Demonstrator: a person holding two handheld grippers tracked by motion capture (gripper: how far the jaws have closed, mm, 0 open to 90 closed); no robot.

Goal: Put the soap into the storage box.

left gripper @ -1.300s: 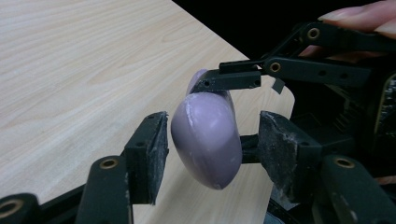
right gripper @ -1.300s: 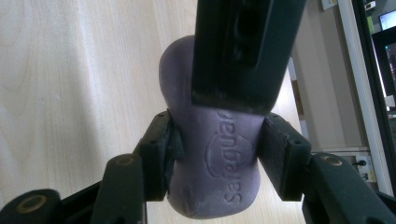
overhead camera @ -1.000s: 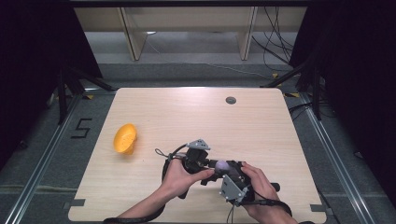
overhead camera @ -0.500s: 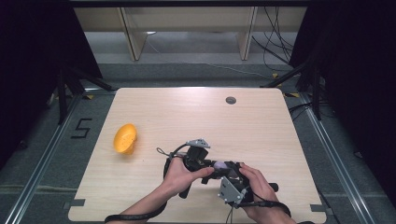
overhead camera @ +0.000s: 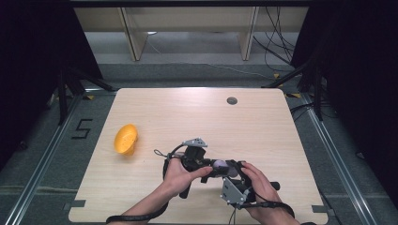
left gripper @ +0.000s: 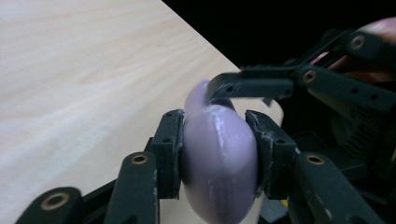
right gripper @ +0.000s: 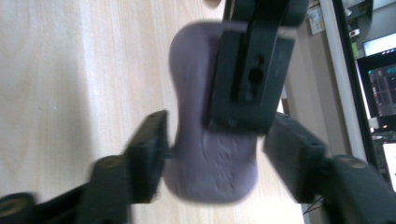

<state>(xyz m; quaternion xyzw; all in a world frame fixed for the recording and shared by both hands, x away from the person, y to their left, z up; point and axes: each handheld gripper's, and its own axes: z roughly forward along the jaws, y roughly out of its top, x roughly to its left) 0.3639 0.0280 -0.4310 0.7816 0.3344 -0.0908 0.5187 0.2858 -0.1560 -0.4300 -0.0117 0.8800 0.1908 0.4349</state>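
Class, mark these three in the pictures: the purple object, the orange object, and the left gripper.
purple object (left gripper: pixel 219 158), left gripper view, on its rounded front face between the fingers.
orange object (overhead camera: pixel 125 139), high view, on the middle of its top.
left gripper (left gripper: pixel 212 154), left gripper view, midway between its fingertips.

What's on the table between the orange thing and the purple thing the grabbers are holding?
Nothing but bare table. In the high view, only plain wood separates the orange thing from the purple thing.
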